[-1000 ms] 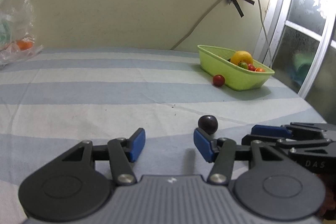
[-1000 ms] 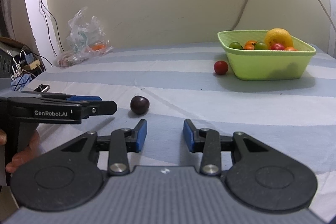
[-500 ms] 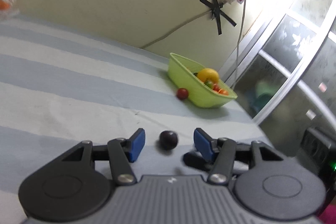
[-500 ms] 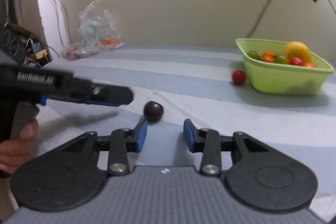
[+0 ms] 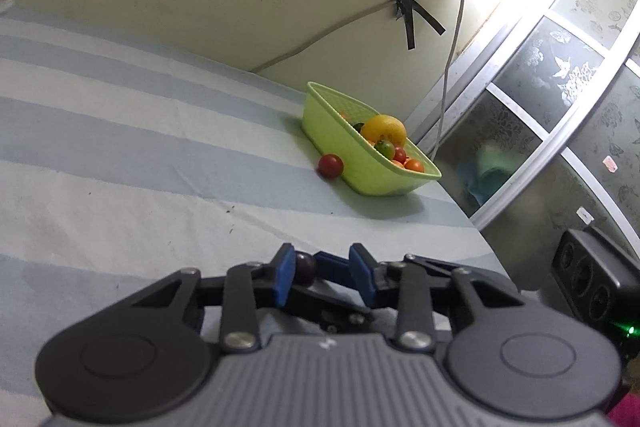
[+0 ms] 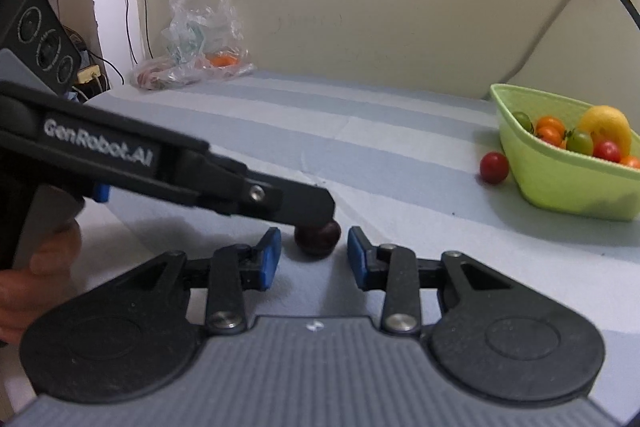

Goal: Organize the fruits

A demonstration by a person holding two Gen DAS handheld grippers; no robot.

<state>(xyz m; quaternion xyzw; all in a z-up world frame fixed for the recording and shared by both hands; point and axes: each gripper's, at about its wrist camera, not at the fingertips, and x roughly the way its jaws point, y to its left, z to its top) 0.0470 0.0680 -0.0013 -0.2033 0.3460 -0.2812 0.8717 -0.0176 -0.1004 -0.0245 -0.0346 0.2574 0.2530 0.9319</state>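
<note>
Items, left to right; places given from the green basket (image 6: pixel 560 187).

1. Plastic bag (image 6: pixel 200 39): far corner of the striped cloth (image 6: pixel 360 131), well apart from the basket. Not involved.
2. Left gripper (image 5: pixel 322 271): jaws closing and not yet together. The dark fruit sits against one blue pad; the other pad stands clear of it. One finger of the right gripper also lies in the gap.
3. Dark fruit (image 6: pixel 318 241): on the cloth, well apart from the basket on its near left. This is the piece being picked up.
4. Right gripper (image 6: pixel 313 259): jaws closing, with the fruit just ahead of the gap and neither pad touching it.
5. Red tomato (image 6: pixel 494 167): loose, just beside the basket's left wall.
6. Basket: already holds an orange (image 6: pixel 604 125) and small tomatoes.

Hazards:
- Both grippers are converging on one small round fruit. Fingers may clash or pinch each other instead of the fruit.
- A one-sided push may roll the fruit away across the cloth.
- A double squeeze could bruise it.
- The tomato remains outside the basket.
</note>
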